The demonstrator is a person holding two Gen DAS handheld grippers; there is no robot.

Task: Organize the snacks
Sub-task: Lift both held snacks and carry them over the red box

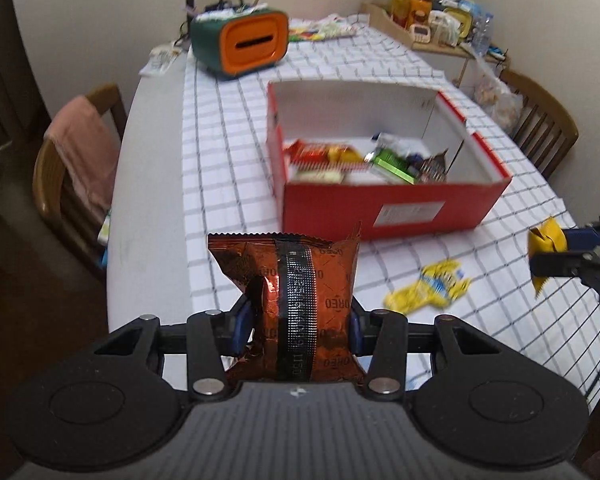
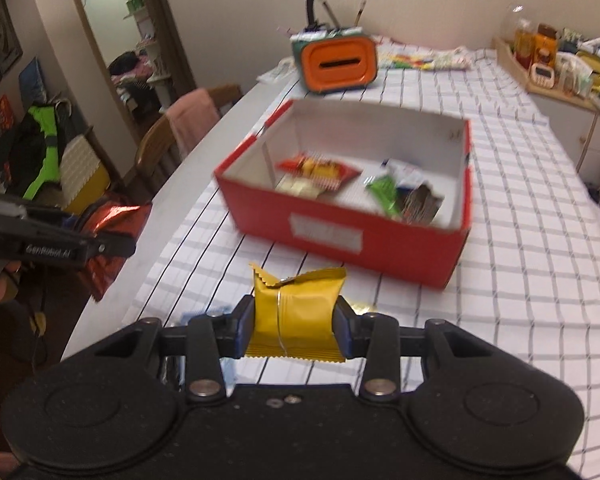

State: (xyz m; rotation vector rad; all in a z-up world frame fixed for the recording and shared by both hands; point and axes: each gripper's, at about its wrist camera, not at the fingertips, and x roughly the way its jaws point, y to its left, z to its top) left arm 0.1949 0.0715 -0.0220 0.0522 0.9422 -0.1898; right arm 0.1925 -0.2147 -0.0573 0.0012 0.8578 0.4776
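Note:
My left gripper [image 1: 298, 330] is shut on a shiny orange Oreo packet [image 1: 300, 288], held upright above the checked tablecloth. The right wrist view shows my right gripper [image 2: 294, 326] shut on a small yellow snack packet [image 2: 296, 312]. That yellow packet [image 1: 546, 240] and right gripper [image 1: 560, 252] also show at the right edge of the left wrist view. Beyond both stands an open red box [image 1: 388, 204] with white inner walls and several snacks inside. In the right wrist view the red box [image 2: 340, 232] is ahead, and the left gripper [image 2: 112, 240] with the orange packet [image 2: 116, 224] is far left.
A yellow wrapper [image 1: 428, 286] lies on the cloth right of the orange packet. An orange and green container [image 1: 240, 42] with a lamp stands at the far end. A wooden tray of bottles [image 1: 432, 20] sits far right. Chairs [image 1: 76, 160] flank the table.

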